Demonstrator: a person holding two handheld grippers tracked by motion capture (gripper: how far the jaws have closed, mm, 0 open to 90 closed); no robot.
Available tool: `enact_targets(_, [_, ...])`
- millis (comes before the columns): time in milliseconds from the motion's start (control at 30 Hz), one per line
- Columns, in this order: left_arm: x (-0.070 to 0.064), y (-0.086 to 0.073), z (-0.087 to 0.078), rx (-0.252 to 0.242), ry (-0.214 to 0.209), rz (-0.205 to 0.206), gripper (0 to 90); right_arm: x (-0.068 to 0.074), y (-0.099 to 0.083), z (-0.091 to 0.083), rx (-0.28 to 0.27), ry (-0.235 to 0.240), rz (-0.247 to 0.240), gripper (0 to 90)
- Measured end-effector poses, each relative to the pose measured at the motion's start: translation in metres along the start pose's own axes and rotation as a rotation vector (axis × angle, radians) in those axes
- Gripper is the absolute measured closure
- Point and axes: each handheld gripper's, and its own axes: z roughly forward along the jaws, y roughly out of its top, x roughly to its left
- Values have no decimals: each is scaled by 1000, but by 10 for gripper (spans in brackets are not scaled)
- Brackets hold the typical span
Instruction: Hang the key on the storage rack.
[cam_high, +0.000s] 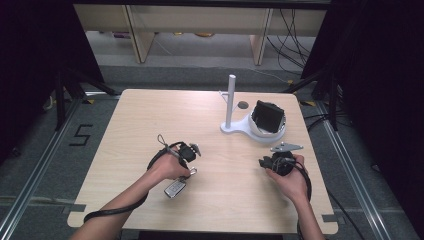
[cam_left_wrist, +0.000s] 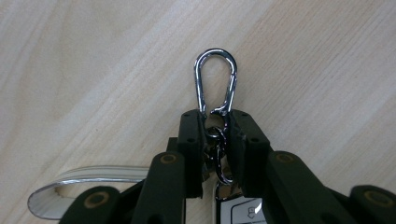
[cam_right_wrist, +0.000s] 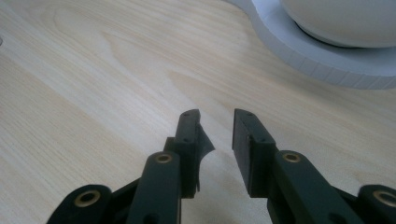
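Car key fob (cam_high: 174, 188) lies on the pale wooden worktop (cam_high: 150, 120) at the near left, just below the person's left hand (cam_high: 167, 167); its chain runs up to a chrome carabiner clip (cam_left_wrist: 215, 81). In the left gripper view the left gripper (cam_left_wrist: 215, 126) has its jaws closed on the small rings of the keychain (cam_left_wrist: 217, 149), with the carabiner's loop sticking out past the jaw tips over bare wood. A white panel with a printed button symbol shows at the bottom edge of that view — too small to read — and a flat grey strap loop (cam_left_wrist: 70, 184) lies at the lower left.

The only writing that can be read is a black "5" (cam_high: 82, 135) marked on the floor to the left of the worktop.

The right gripper (cam_right_wrist: 217, 121) rests low over the worktop at the near right, jaws a little apart and holding nothing; a torn bit of black padding hangs off the inner face of one jaw. Ahead of it sits the white stand (cam_high: 250, 131) — a flat base with a round bowl carrying a black block (cam_high: 268, 116), and an upright grey post (cam_high: 230, 100) rising at its left. The stand is well apart from the key fob, with open wood between them. A small round hole (cam_high: 242, 105) sits in the worktop behind the post.
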Motion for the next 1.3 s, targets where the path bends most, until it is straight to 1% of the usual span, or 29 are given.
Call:
enact_targets(33, [0, 0, 0, 2, -2, -5, 751, 0, 0, 0, 1, 0, 0, 724])
enact_targets(67, [1, 1, 0, 6, -2, 3, 751, 1, 0, 0, 6, 1, 10, 723])
enact_targets(100, [0, 2, 1, -15, -3, -10, 751, 1, 0, 0, 13, 5, 20, 722])
enact_targets(133, [0, 3, 1, -11, -5, -14, 749, 1, 0, 0, 7, 3, 9, 721])
enact_targets(200, [0, 4, 1, -6, -7, -8, 736, 1, 0, 0, 8, 2, 9, 719])
enact_targets(233, [0, 5, 1, -14, -11, -16, 720, 1, 0, 0, 8, 2, 10, 718])
enact_targets(267, [0, 6, 2, -18, -12, -22, 687, 2, 1, 0, 15, 5, 26, 717])
enact_targets(300, [0, 7, 2, -9, -10, -15, 652, 2, 1, -1, 18, 10, 35, 715])
enact_targets(333, [0, 7, 3, -22, -12, -22, 637, 2, 1, -1, 18, 10, 34, 714])
enact_targets(367, [0, 8, 2, -12, -15, -24, 630, 2, 1, -1, 18, 10, 34, 714])
enact_targets(400, [0, 9, 2, -12, -14, -29, 633, 2, 1, -1, 18, 10, 34, 713])
enact_targets(433, [1, 10, 2, -4, -10, -17, 643, 1, 0, 0, 13, 8, 21, 712])
enact_targets(467, [0, 10, 3, -13, -4, -23, 655, 1, 0, 0, 12, 7, 19, 711])
enact_targets(533, [-1, 11, 2, 14, 12, 0, 698, 2, 0, 0, 18, 12, 33, 709])
enact_targets(600, [-5, 12, 2, 13, 24, 6, 716, 1, 0, 1, 17, 9, 20, 707])
enact_targets(633, [-7, 12, 2, 17, 34, 27, 722, 1, 0, 1, 14, 7, 12, 706])
enact_targets(700, [-11, 13, 2, 38, 49, 51, 743, 2, 0, 1, 23, 12, 25, 705])
enact_targets(767, [-12, 14, 2, 48, 53, 74, 748, 2, -1, 2, 16, 13, 2, 704])
enact_targets(833, [-12, 15, 2, 51, 48, 83, 751, 2, -1, 2, 22, 13, 1, 704])
enact_targets(867, [-11, 15, 2, 52, 46, 88, 752, 3, -1, 2, 24, 17, 13, 703])
enact_targets(900, [-11, 14, 2, 52, 45, 95, 753, 2, -1, 2, 21, 15, 3, 704])
enact_targets(967, [-9, 12, 2, 33, 31, 91, 754, 2, -1, 2, 20, 16, 1, 703])
enact_targets(1033, [-5, 9, 1, 17, 7, 73, 754, 2, -1, 3, 21, 16, 6, 703])
enact_targets(1100, [-2, 3, 1, -29, -22, 48, 754, 1, -1, 3, 27, 19, -4, 703])
enact_targets(1133, [-1, 2, 1, -33, -25, 52, 754, 1, -1, 3, 25, 16, -6, 703])
enact_targets(1167, [-2, 0, 1, -57, -24, 40, 754, 1, -1, 3, 19, 15, -5, 702])
enact_targets(1200, [-2, -1, 1, -60, -23, 47, 754, 2, 0, 2, 26, 19, 14, 702])
enact_targets(1233, [-2, -3, 1, -67, -23, 44, 754, 2, -1, 3, 14, 12, 7, 702])
enact_targets(1300, [-3, -5, 1, -80, -31, 46, 754, 1, 0, 2, 18, 12, 5, 702])
